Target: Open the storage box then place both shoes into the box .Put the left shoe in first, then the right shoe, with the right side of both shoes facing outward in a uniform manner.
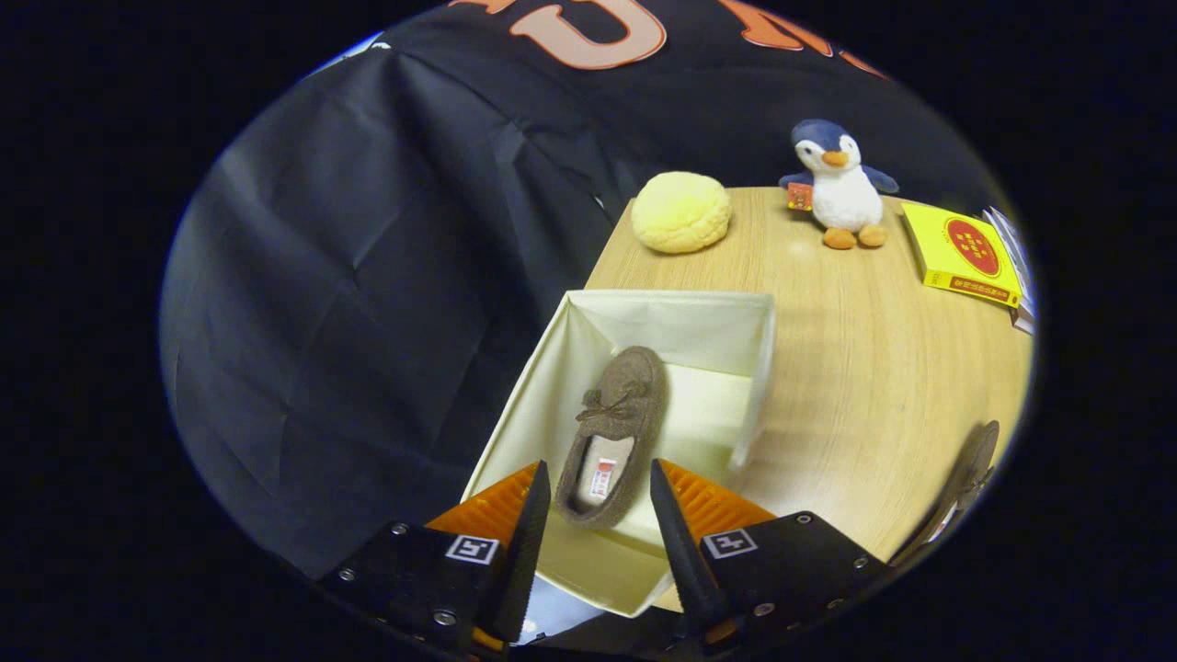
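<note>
One brown shoe (614,432) lies in open storage box (644,317) on desk (855,386), toe pointing away, heel end between gripper (599,496) jaws. Jaws apart, not touching shoe. Beyond box: yellow plush bun (681,211), penguin toy (839,184), yellow book (964,253).

A light wooden table (855,368) fills the right half of the frame, its left edge running diagonally up toward the centre top. Creased black cloth (349,276) hangs behind and to the left, catching soft light on its folds.
</note>
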`<state>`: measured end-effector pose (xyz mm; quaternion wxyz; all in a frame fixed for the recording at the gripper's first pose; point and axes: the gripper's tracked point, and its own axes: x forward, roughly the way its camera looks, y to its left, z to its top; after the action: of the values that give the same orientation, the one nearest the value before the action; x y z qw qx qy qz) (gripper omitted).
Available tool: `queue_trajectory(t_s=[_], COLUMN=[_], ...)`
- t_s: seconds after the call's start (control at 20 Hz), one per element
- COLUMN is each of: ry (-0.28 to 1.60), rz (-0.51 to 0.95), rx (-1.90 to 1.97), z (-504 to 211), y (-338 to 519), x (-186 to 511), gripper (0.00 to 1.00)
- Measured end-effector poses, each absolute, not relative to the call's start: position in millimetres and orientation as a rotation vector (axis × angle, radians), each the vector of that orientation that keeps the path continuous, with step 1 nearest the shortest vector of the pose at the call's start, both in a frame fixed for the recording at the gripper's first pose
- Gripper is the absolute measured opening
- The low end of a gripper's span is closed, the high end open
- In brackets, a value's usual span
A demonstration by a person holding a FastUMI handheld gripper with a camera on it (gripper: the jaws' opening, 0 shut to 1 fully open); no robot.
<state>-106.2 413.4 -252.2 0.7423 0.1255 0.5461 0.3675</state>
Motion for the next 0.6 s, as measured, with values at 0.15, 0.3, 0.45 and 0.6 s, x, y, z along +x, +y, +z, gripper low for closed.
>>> queue_trajectory(t_s=[0.15,0.3,0.45,0.6], ry=[1.156,1.125,1.081,1.043], rz=[0.778,0.724,0.627,0.513], rx=[0.274,0.293,0.265,0.215], z=[-258,-266,-282,-306], y=[364,312,251,187], x=[-102,-100,-89,-79], gripper=[0.76,0.84,0.96,0.97])
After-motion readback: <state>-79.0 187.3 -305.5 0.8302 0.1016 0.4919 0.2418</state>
